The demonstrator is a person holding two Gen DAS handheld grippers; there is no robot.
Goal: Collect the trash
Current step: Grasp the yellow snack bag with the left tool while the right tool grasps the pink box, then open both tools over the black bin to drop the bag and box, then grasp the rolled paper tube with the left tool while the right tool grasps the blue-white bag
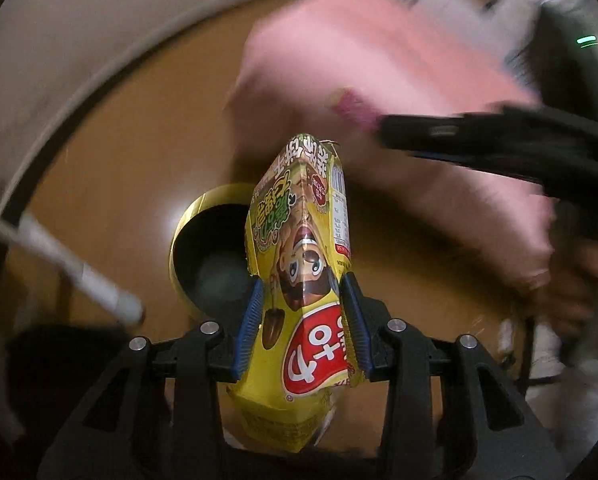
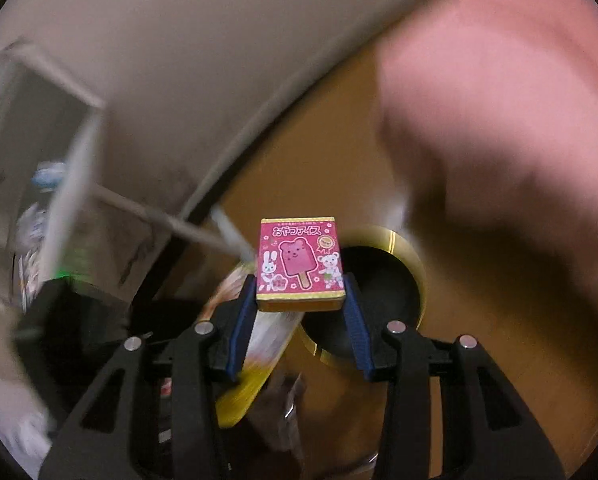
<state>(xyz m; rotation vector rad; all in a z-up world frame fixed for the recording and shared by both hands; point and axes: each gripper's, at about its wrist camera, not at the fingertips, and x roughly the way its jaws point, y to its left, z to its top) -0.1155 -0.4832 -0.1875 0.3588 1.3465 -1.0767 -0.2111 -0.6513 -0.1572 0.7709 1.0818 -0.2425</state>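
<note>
Left gripper point(image 1: 303, 320) clamps a yellow snack bag point(image 1: 299, 264), right gripper point(image 2: 301, 304) a pink ice-cream box point(image 2: 299, 264) — both near the yellow-rimmed bin point(image 2: 411, 248), lower centre — blurred haste could miss it.

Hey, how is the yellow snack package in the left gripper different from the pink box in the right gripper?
The yellow snack package is long, creased and soft-looking; the pink ice-pop box is compact, square and rigid. The package runs well beyond the left gripper fingertips and back behind them, while the box sits just at the tips of the right gripper. The package shows a cartoon face, the box a bear-shaped ice pop. Both are clamped between blue pads above the yellow-rimmed bin.
</note>
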